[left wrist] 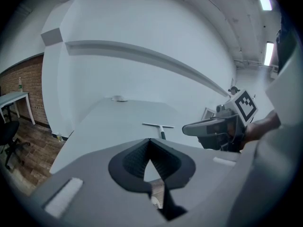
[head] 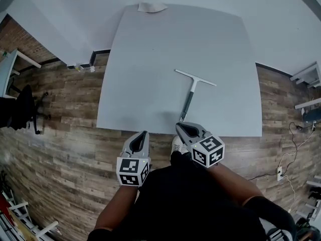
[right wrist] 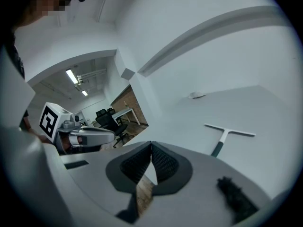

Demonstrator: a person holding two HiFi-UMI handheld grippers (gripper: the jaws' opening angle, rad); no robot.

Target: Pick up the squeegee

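Note:
A squeegee (head: 191, 92) with a white T-shaped blade and a dark green handle lies flat on the large white table (head: 145, 59), right of its middle, handle end toward the near edge. It shows small in the left gripper view (left wrist: 159, 127) and in the right gripper view (right wrist: 226, 136). My right gripper (head: 179, 126) is shut and empty, its tip at the near table edge just short of the handle end. Left of it, my left gripper (head: 145, 133) is also shut and empty, over the floor by the same edge.
A crumpled white cloth (head: 152, 7) lies at the table's far edge. Wood-plank floor (head: 60, 134) surrounds the table. A black office chair (head: 22, 109) and a white desk (head: 10, 67) stand at the left, with shelving and cables (head: 301, 129) at the right.

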